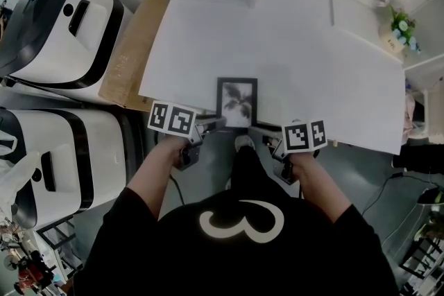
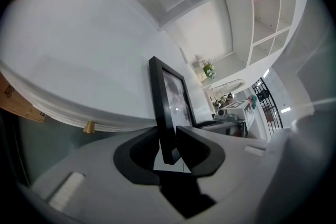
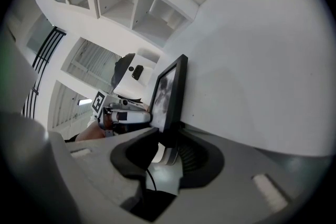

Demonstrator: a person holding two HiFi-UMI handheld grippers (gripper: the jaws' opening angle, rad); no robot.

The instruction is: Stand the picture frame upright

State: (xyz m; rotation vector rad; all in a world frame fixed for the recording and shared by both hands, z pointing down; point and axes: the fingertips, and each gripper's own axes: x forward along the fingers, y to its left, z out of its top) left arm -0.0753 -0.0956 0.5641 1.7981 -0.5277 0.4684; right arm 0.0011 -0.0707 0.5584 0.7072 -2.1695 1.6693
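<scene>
Picture frame (image 1: 236,102) at table's (image 1: 312,52) 6 o'clock edge, tilted up off the top. Left gripper (image 1: 216,123) clamped on its 7 o'clock corner, right gripper (image 1: 254,128) on the 5 o'clock corner. Risk: shallow corner pinches slip, or no rear prop set, so frame likely drops flat or off the edge.

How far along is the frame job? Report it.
Done: the left gripper and right gripper are at the frame, by the table's near edge. In hand: each appears clamped on a lower corner, the frame tipped up. Left: set it standing alone, then let go.
</scene>
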